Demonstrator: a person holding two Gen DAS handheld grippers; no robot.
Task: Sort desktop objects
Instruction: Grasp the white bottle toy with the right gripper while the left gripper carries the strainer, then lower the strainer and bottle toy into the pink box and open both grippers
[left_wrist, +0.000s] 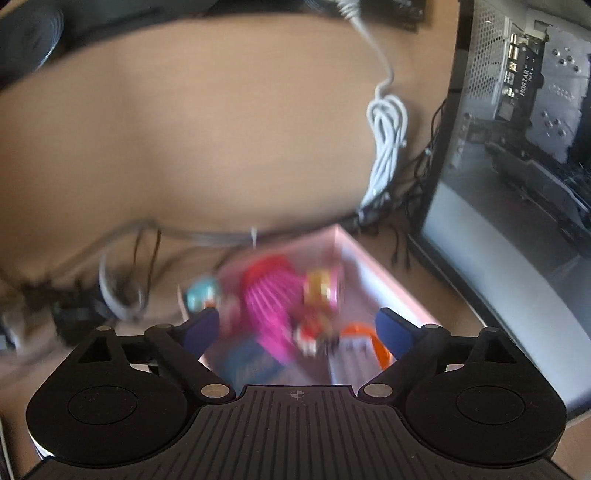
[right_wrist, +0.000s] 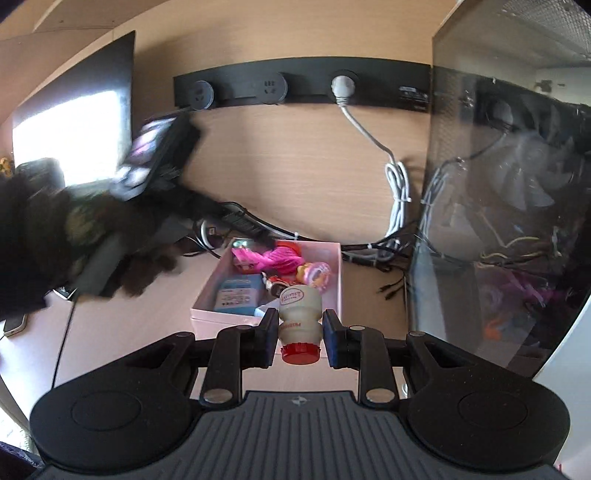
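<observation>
The right hand-held gripper clamps a small beige red-capped plastic bottle just before the shallow pink box; carry it over the rim before letting go; the left hand-held gripper gapes empty above that box

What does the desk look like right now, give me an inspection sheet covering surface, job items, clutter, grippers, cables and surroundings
Surface: light wooden desk, mostly bare in front of the box.
Job's things: pink box holding pink toys and a blue packet; small bottle with red cap, held upside down.
Clutter: nothing seen.
Grippers: right gripper shut on the bottle; left gripper jaws wide, nothing between them, above the box.
Cables: bundled white cable from the socket strip; black leads behind the box.
Surroundings: glass-sided computer case at right; wooden back panel.
</observation>
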